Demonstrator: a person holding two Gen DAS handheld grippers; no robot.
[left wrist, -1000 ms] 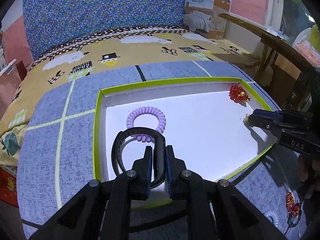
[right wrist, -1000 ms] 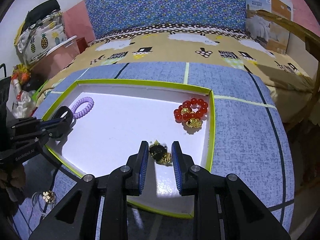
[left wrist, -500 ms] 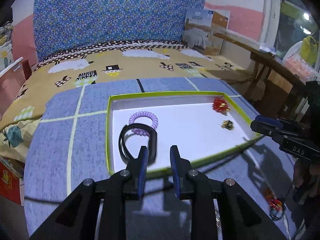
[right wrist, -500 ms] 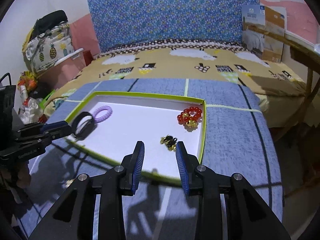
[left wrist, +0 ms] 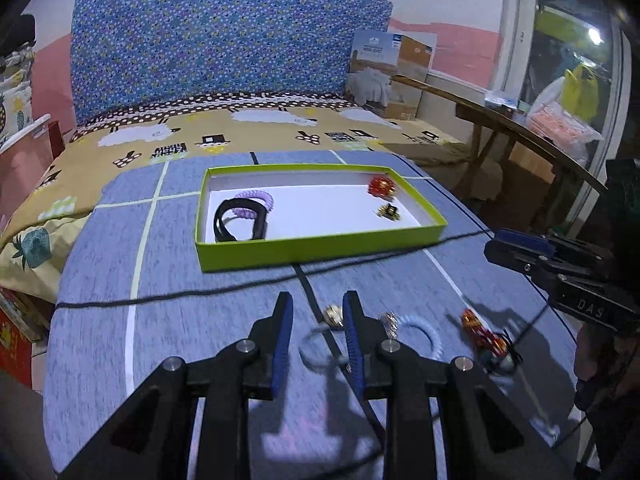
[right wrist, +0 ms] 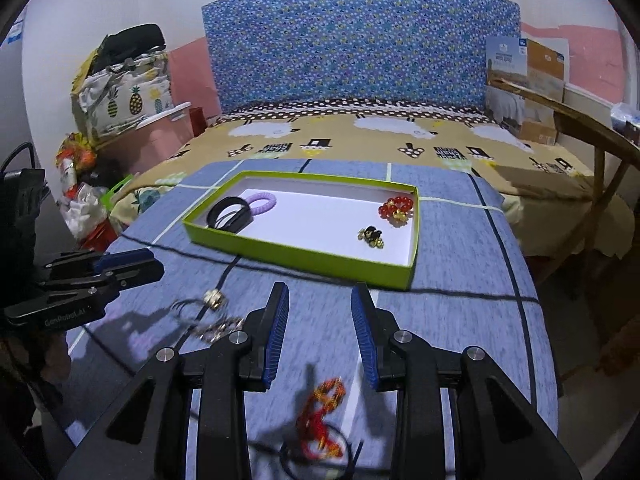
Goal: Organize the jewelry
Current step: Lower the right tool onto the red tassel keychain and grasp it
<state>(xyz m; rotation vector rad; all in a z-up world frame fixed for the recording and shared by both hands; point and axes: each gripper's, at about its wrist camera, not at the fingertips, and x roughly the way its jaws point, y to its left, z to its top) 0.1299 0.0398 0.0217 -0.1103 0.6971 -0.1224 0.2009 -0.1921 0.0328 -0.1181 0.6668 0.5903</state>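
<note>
Sorting was between picks: left claw (left wrist: 316, 318) opening with nothing gripped, right claw (right wrist: 320, 328) open and empty above red-gold beaded bracelet (right wrist: 322, 420) on grey surface (right wrist: 460, 312), which seemed next for green-rimmed white tray (right wrist: 296, 258).

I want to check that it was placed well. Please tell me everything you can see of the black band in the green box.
The black band is a thin, smooth loop that looks like rubber or plastic, doubled at one end. It lies in the left end of the green box, on the white floor near the front wall, partly tipped up. It overlaps the purple spiral hair tie behind it and seems to touch it. No gripper is near it; it lies free.
</note>
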